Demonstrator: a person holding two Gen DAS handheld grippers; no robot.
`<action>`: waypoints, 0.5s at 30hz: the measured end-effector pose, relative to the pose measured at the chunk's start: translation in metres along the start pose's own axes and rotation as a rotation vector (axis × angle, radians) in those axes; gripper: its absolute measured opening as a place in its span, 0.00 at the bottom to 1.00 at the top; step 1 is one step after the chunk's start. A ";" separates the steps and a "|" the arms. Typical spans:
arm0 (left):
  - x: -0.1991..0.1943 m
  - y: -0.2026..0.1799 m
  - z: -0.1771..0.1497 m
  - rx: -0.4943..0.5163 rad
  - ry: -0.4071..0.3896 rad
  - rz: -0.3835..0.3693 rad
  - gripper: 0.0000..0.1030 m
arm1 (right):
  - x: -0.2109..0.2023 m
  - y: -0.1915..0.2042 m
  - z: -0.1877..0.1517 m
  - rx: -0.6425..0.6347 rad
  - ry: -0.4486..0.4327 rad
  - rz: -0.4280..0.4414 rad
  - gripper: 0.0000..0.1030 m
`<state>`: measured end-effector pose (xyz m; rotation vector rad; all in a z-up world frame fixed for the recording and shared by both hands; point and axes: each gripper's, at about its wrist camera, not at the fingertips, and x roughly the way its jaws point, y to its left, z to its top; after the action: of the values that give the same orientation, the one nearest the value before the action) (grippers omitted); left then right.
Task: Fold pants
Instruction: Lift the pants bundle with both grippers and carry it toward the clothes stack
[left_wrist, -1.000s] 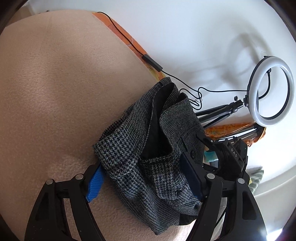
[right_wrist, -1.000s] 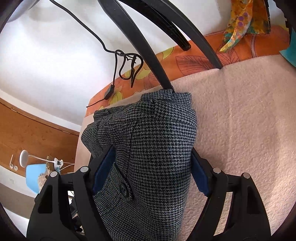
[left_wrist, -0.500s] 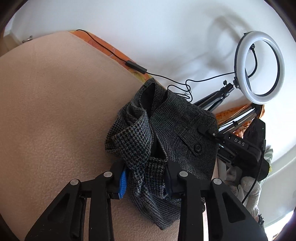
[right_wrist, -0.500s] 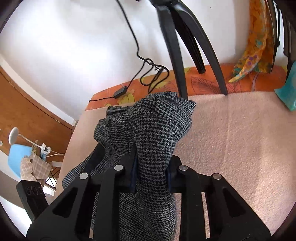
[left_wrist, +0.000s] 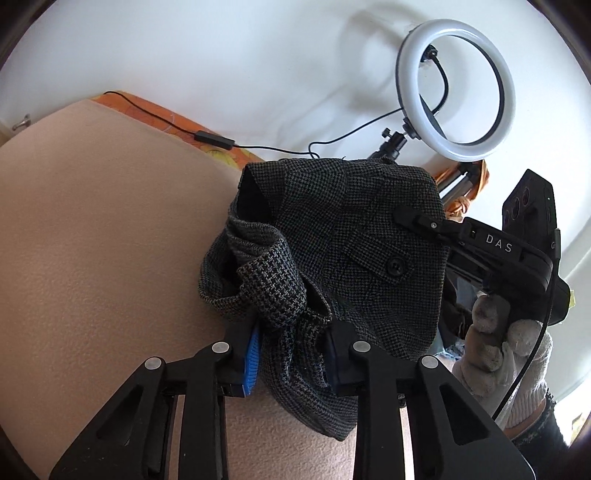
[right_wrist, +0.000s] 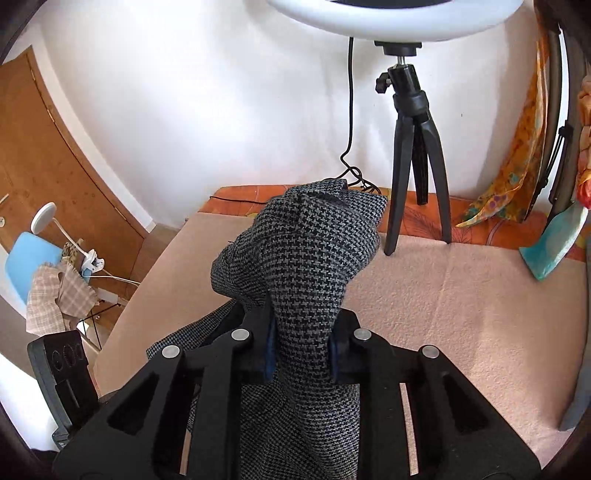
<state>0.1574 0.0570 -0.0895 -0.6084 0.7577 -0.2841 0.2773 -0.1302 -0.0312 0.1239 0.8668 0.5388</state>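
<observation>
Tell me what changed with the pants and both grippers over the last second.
Both grippers went from open, straddling the cloth, to shut on it: the left gripper pinches a bunched edge of the pants, the right gripper a fold of them. The pants have been gathered and lifted off the pink blanket. The ring light kept its place on the bed.

The left gripper (left_wrist: 291, 356) is matte black plastic with cut-out slots, silver round screws at its joints and a ridged blue pad on one finger. The right gripper (right_wrist: 301, 347) is built alike, with dark blue pads. Its body is printed "DAS". A grey-white knit glove (left_wrist: 498, 354) covers the hand beneath it, beside a thin black cable.
</observation>
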 end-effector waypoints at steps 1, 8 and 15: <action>-0.001 -0.005 -0.001 0.012 -0.002 -0.008 0.26 | -0.007 -0.003 0.000 -0.002 -0.007 -0.002 0.21; 0.002 -0.035 -0.012 0.092 0.002 -0.049 0.25 | -0.049 -0.021 -0.002 -0.002 -0.029 -0.034 0.21; 0.018 -0.057 -0.029 0.085 0.021 -0.107 0.25 | -0.087 -0.036 -0.001 -0.029 -0.043 -0.074 0.21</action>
<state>0.1473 -0.0084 -0.0812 -0.5668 0.7311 -0.4194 0.2451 -0.2049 0.0171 0.0764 0.8182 0.4773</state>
